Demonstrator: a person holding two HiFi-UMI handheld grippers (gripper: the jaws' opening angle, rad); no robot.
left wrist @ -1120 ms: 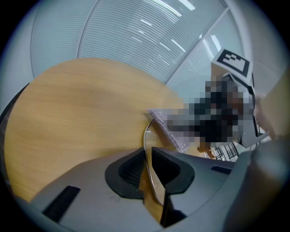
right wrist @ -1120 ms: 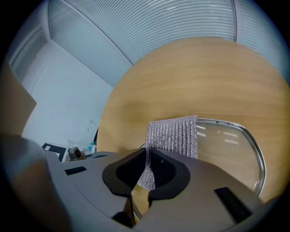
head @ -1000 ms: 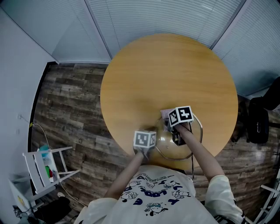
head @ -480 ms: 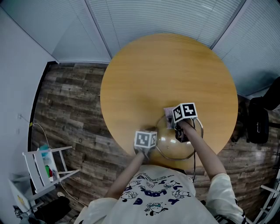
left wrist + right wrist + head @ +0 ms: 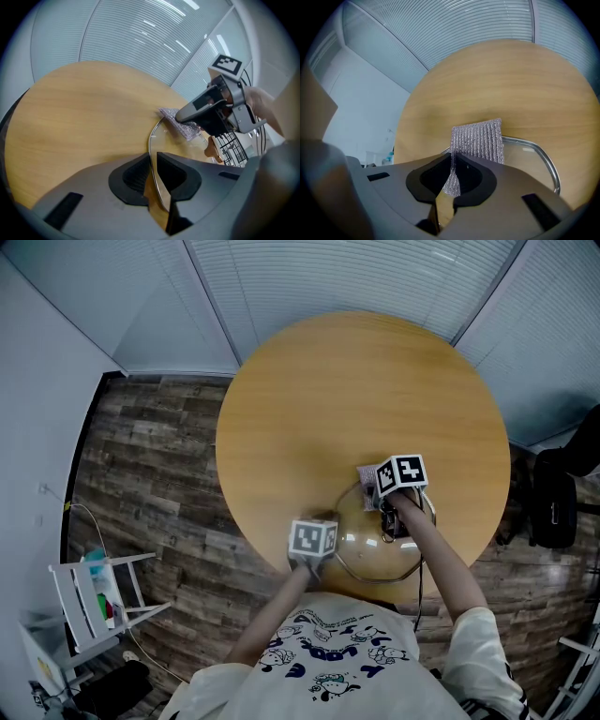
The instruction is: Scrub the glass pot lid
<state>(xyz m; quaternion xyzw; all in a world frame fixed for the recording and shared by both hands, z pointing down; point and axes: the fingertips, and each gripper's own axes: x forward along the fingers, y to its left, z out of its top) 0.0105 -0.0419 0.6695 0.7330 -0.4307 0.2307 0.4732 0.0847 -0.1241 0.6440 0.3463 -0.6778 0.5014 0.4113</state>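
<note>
– Trouble first: what could go wrong from here?

– The lid [image 5: 380,542] could slip. The left hand-held gripper [image 5: 152,174] is pinching only its thin metal rim, on the side near the person. If the right one pushes hard while scrubbing, I think the smooth rim can slide out of the jaws. The lid also lies close to the near edge of the tabletop [image 5: 356,399], so a strong push toward the person could send it off the edge, and glass breaks.

– And the right hand-held gripper [image 5: 451,174]?

– It is closed on one end of a silver mesh cloth [image 5: 478,138]. The free end lies over the far rim of the lid, partly on the glass and partly on the wood. The grip takes only a small part of the cloth, so a hard rub may pull it out, and then the bare jaws could scratch the glass.

– Which way does the lid point?

– It is round, so it has no long axis. It lies flat or almost flat, with its broad face up. Whether the pinched side is lifted a little, I cannot tell.

– So the advice?

– Light pressure, and strokes along the glass, not toward the near edge.
</note>
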